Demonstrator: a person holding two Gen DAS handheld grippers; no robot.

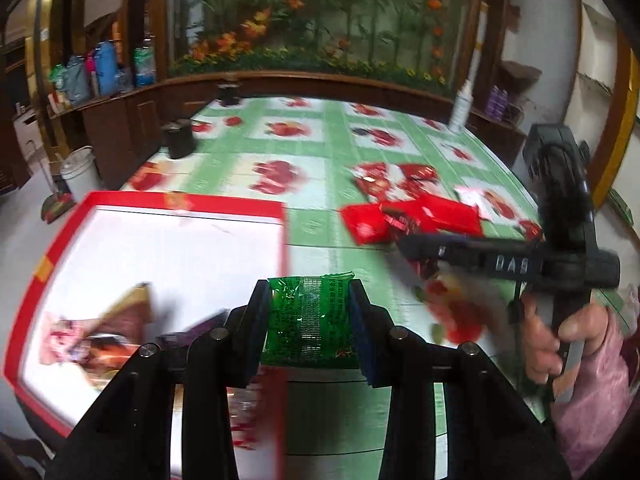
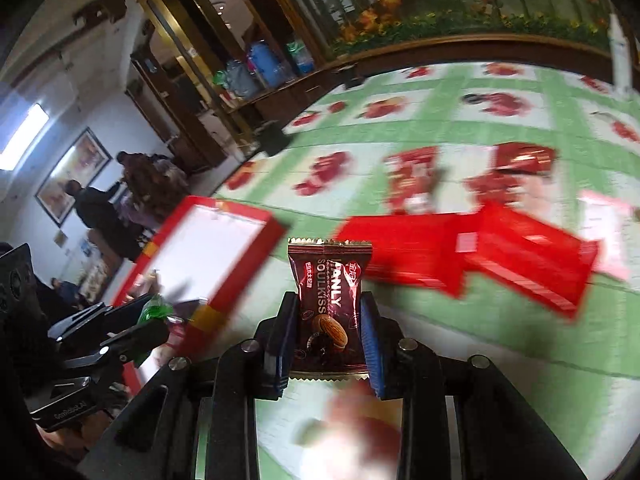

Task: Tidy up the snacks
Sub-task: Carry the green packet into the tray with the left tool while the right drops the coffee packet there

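Note:
My left gripper (image 1: 310, 312) is shut on a green snack packet (image 1: 308, 320), held above the table by the right edge of a red-rimmed white box (image 1: 188, 240). Several wrapped snacks (image 1: 100, 340) lie in that box. My right gripper (image 2: 328, 320) is shut on a dark brown Soulkiss chocolate packet (image 2: 328, 304), raised over the table. The right gripper also shows in the left wrist view (image 1: 416, 246), over a pile of red snack packets (image 1: 400, 216). The left gripper with its green packet shows in the right wrist view (image 2: 148, 316), at the box (image 2: 208, 252).
A green tablecloth with red fruit prints (image 1: 320, 152) covers the table. Two dark cylinders (image 1: 178, 138) stand at the far left, a white bottle (image 1: 462, 106) at the far right. Red packets (image 2: 480, 256) lie right of the box. A white bucket (image 1: 80, 172) stands on the floor.

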